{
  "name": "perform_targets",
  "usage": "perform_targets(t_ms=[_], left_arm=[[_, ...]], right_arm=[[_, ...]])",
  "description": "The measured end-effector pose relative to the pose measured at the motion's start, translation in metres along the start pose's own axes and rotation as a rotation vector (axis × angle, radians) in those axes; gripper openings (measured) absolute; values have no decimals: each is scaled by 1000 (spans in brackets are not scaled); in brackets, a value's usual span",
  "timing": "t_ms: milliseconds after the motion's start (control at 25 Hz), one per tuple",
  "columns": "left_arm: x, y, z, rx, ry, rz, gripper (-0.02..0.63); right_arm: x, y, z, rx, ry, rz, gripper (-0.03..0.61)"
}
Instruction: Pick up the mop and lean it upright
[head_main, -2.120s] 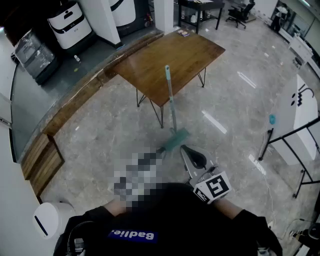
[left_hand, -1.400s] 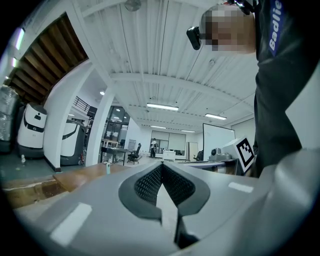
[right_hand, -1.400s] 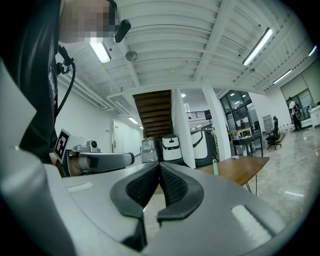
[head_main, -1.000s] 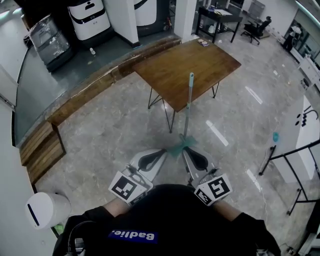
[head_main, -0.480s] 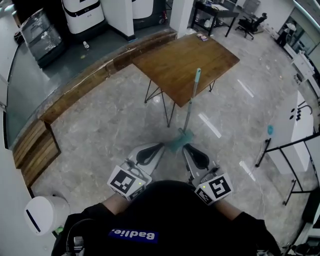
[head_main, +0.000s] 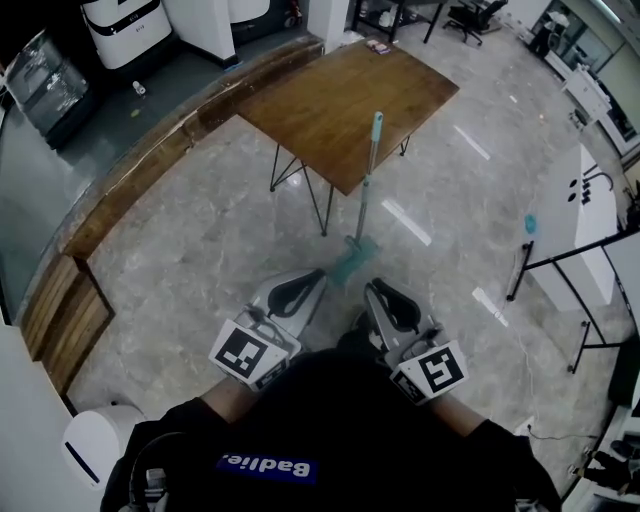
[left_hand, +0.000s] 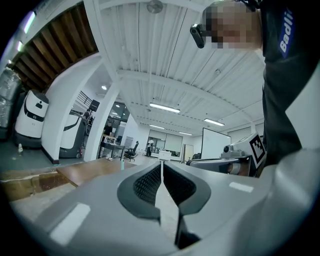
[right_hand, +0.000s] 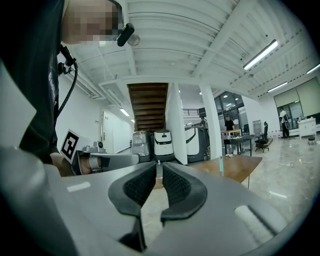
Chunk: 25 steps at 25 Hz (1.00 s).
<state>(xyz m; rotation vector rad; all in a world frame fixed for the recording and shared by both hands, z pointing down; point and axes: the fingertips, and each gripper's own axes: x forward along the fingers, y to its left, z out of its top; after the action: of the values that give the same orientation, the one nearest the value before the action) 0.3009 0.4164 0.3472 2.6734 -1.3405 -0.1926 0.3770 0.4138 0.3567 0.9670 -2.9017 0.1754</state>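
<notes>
The mop stands upright with its teal-tipped handle (head_main: 367, 175) leaning on the edge of the wooden table (head_main: 330, 95). Its teal head (head_main: 352, 262) rests on the marble floor. Both grippers are held low in front of the person's body, just short of the mop head and apart from it. My left gripper (head_main: 315, 272) is shut with nothing in it. My right gripper (head_main: 370, 285) is also shut and empty. In the left gripper view the pads (left_hand: 150, 182) meet, and the mop handle (left_hand: 121, 164) shows far off. The right gripper view shows the handle (right_hand: 220, 165) beside the table.
A raised wooden step (head_main: 150, 175) runs along the left, with white machines (head_main: 125, 30) behind it. A whiteboard on a black stand (head_main: 590, 240) is at the right. A white round bin (head_main: 95, 440) sits at lower left.
The mop stays leaning on the table. Both grippers remain shut near the body, a little further back from the mop head. The head view has shifted slightly.
</notes>
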Motion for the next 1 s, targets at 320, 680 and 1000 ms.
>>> perform_targets(t_ms=[320, 680, 1000], left_arm=[[47, 6, -3, 26, 52, 20, 38], [123, 27, 3, 76, 99, 87, 46], [196, 44, -13, 101, 183, 169, 58]], right_arm=[[13, -44, 8, 34, -48, 36, 46], [35, -125, 16, 73, -62, 85, 49], [38, -199, 12, 85, -58, 148, 49]])
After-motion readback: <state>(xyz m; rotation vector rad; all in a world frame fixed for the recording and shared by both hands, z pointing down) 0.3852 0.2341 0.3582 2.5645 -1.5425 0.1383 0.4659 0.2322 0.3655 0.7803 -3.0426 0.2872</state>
